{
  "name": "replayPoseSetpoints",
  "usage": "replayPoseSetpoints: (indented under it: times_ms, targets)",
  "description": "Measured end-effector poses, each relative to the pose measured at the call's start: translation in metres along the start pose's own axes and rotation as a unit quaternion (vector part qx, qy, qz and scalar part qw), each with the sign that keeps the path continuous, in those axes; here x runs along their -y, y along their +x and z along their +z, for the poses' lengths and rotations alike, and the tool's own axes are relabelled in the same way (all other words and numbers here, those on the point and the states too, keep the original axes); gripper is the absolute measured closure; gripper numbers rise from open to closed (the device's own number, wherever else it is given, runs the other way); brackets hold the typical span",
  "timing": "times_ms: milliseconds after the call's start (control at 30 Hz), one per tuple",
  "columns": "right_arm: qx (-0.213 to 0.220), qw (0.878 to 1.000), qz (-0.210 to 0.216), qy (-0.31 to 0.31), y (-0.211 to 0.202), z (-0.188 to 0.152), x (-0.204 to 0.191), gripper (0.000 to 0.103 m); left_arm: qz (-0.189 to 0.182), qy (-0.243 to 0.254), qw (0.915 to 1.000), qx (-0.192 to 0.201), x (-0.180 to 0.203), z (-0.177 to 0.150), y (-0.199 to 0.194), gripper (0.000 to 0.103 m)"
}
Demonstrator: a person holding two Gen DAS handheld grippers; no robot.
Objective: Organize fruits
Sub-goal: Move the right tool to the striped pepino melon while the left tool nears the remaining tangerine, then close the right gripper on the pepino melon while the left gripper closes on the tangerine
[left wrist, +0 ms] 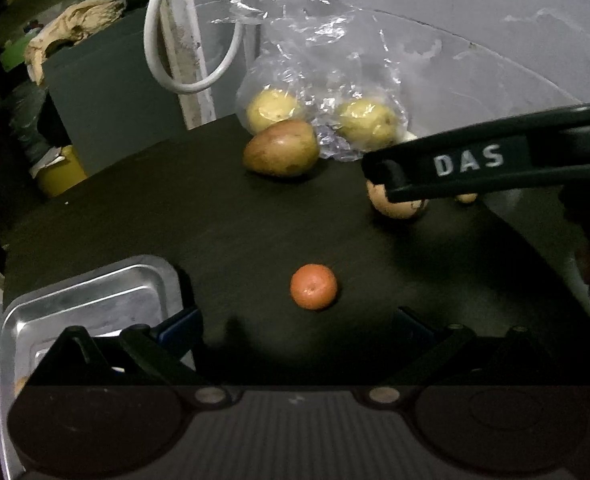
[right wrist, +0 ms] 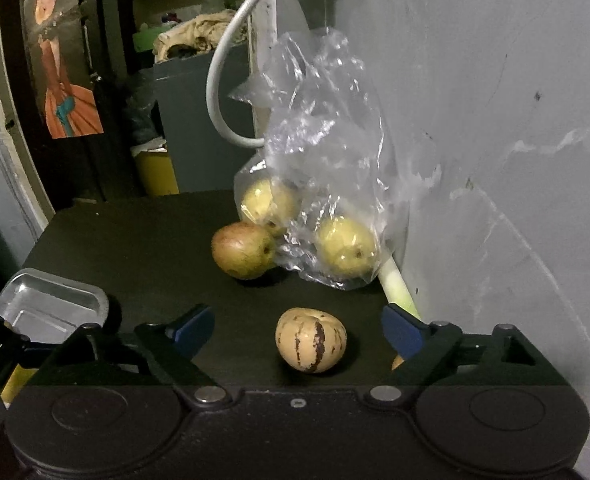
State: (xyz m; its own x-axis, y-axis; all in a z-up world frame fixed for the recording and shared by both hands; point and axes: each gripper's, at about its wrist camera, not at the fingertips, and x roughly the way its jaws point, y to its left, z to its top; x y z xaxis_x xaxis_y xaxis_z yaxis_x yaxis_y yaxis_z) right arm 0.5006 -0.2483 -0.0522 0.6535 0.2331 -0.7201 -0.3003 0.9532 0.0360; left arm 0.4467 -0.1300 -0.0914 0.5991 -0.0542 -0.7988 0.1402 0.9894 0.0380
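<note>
Right hand-held gripper (right wrist: 297,334) is hovering wide open around a striped melon (right wrist: 311,345) on the dark desk (right wrist: 143,240), touching nothing. Left hand-held gripper (left wrist: 295,332) is gaping empty, an orange (left wrist: 314,286) lying just ahead at 12 o'clock, a metal tray (left wrist: 83,300) at 9 o'clock.

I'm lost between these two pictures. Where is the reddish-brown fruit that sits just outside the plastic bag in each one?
Left wrist view: the reddish-brown fruit lies above centre, on the dark table, touching the bag's left front edge.
Right wrist view: it lies left of centre, again against the bag's lower left side.
Shared landmark: the clear plastic bag with two yellow fruits inside, leaning by the grey wall.
</note>
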Motion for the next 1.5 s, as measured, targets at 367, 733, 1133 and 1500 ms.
replayPoseSetpoints:
  times_ms: [367,733,1133,1500]
  targets:
    - [-0.023,1.000,-0.007,0.019,0.021,-0.007,0.015,0.024,-0.019,-0.024,0.9993,0.019,-0.008,0.002,0.005,0.022]
    - [-0.040,0.999,0.003,0.025,0.035,-0.009,0.015,0.030,-0.021,-0.028,0.9992,0.018,-0.008,0.004,0.012,0.043]
    - [-0.045,0.998,0.007,0.035,0.041,-0.013,0.016,0.037,-0.029,-0.032,0.9989,0.016,-0.011,0.007,0.017,0.057]
    - [-0.046,0.998,0.006,0.043,0.045,-0.017,0.017,0.046,-0.042,-0.047,0.9980,0.003,-0.011,0.008,0.018,0.071]
